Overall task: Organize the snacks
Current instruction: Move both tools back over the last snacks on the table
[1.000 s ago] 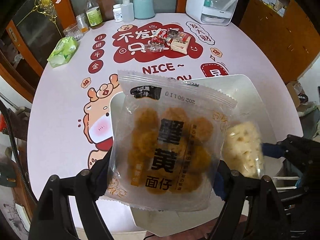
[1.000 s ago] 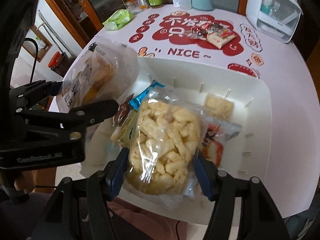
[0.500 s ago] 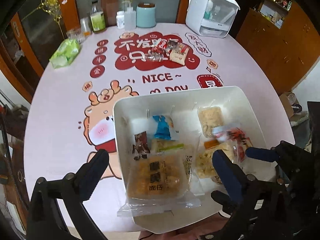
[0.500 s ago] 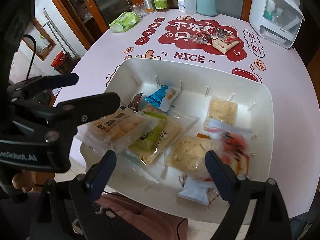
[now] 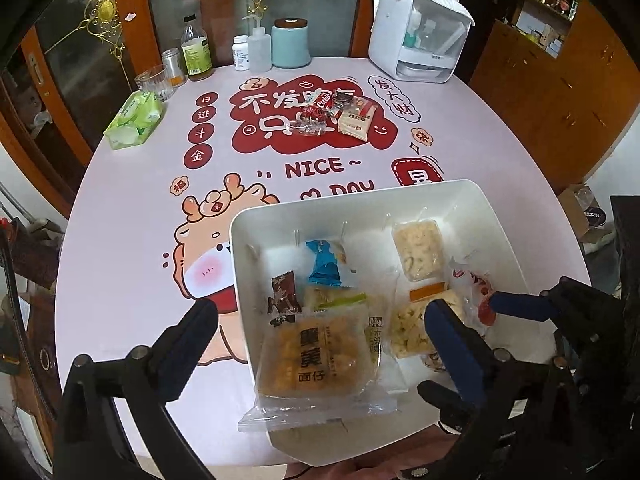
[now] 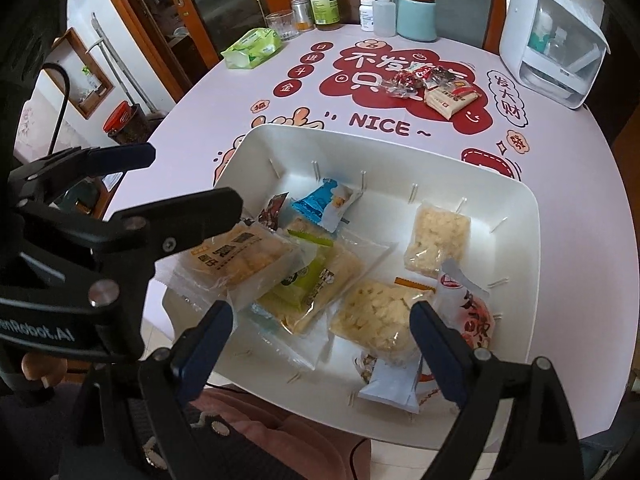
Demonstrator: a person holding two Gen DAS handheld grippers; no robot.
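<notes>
We see a white bin (image 5: 472,200) at the tabletop's near edge, with snack packets lying flat inside. A clear pack of orange crackers (image 5: 316,356) overhangs its near-left rim. More wrapped snacks (image 5: 340,114) sit heaped toward the far edge.

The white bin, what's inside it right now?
The white bin holds loose snack packets: an orange cracker pack, a blue packet and pale puffed packs. Packets beneath them are partly covered.

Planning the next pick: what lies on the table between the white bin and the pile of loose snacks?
Nothing but bare printed tablecloth: both wrist views show only the NICE lettering between the white bin and the loose snacks.
</notes>
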